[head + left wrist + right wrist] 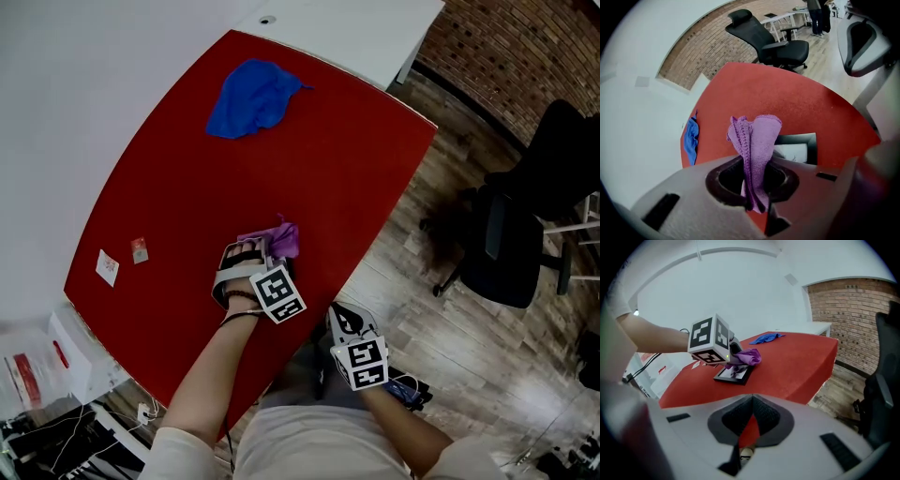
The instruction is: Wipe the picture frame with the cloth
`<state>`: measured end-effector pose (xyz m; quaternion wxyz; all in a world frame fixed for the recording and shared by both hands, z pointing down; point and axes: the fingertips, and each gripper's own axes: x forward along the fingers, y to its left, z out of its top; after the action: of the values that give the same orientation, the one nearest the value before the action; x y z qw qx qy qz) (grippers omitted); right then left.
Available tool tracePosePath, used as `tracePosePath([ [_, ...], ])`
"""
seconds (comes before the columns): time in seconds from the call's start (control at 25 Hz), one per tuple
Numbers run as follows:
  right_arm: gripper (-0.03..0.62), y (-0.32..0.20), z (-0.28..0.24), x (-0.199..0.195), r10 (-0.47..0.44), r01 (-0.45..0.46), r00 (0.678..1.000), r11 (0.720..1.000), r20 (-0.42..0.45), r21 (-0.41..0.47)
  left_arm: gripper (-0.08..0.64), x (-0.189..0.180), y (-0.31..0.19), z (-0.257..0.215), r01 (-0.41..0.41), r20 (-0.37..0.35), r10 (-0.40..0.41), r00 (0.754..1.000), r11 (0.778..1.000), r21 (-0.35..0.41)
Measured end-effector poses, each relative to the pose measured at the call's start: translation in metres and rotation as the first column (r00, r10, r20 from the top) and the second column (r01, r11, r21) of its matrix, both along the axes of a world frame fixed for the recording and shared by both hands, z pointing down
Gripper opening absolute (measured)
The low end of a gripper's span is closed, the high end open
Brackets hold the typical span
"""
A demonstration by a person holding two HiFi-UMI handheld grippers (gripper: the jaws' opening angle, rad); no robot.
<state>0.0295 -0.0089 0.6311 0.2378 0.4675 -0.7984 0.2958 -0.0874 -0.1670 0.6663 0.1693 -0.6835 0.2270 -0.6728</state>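
Our left gripper (265, 251) is clamped tight on the purple cloth (754, 136). The cloth is folded into a bunch that runs down between the two jaws and fans out past their tips. The picture frame (802, 146) lies flat on the red table (319, 150), dark-bordered with a pale picture inside. From the left gripper view it sits just beyond the jaws and a little to the right of the cloth. In the right gripper view the bunched cloth hangs over the frame's far end, but we cannot tell whether it presses on the glass. In the head view the gripper and cloth cover most of the frame.

Our left forearm (202, 375) is bare. It reaches from the body up over the table's near edge, with the gripper's marker cube (277, 293) turned towards us.

Our right gripper (343, 315) is held low and close to the body, just off the table's edge and over the wooden floor (441, 309). Its jaws are drawn together to a thin slit with nothing between them, and it points across the table towards the frame.

A blue cloth (253, 98) lies crumpled at the far end of the table, well apart from the frame. Two small cards (107, 267) lie near the left edge. A black office chair (511, 248) stands on the floor to the right.
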Motion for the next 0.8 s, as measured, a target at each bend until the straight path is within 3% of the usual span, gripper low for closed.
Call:
tracePosePath([
  [0.2,0.005,-0.006,0.003,0.011,0.015,-0.015,1.000,1.000,0.003,0.000,0.061,0.008,0.034,-0.002,-0.054,0.033,0.054,0.998,0.999,-0.008],
  [0.4,0.005,-0.009,0.001,0.001,-0.009,0.009,1.000,1.000,0.014,0.011,0.061,0.010,0.090,0.000,-0.098,0.020,0.098,0.995,0.995,-0.021],
  [0.72,0.005,0.000,0.000,-0.009,-0.046,0.046,0.999,0.999,0.007,0.013,0.061,0.011,0.122,-0.003,-0.059,-0.024,0.059,0.998,0.998,-0.014],
  [0.8,0.005,0.002,-0.004,-0.010,-0.053,0.053,0.999,0.998,0.004,0.023,0.061,0.010,0.121,-0.005,-0.026,-0.075,0.025,0.997,1.000,-0.003],
])
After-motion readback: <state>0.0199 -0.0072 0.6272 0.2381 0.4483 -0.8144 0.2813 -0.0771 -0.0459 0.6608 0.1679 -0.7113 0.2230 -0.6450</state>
